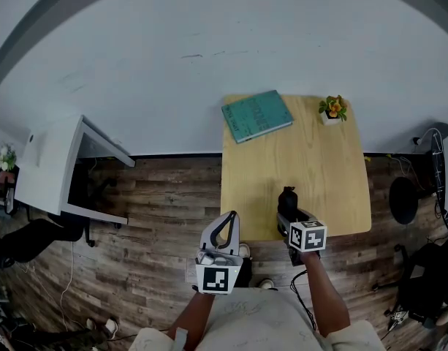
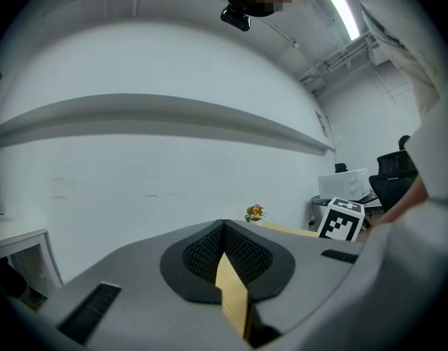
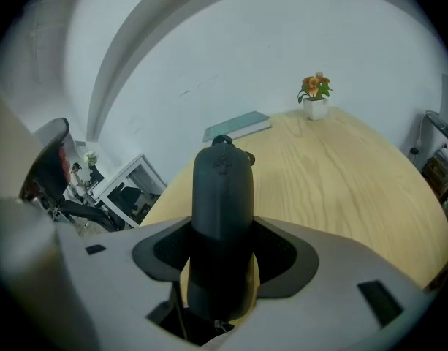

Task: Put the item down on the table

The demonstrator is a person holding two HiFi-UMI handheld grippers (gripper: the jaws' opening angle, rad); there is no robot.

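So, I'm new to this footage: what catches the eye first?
A black item clamped in the right gripper, over the near edge of the table. Beyond it, a teal book lies at the far left corner and a plant stands at the far right. The left gripper is shut and empty, off the table.

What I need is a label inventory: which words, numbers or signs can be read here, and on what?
Nothing reads clearly.
Book: cover print too blurred to read.
Black item in the right tool: raised mark, too faint to read.
Marker cubes: black-and-white square patterns, no words.
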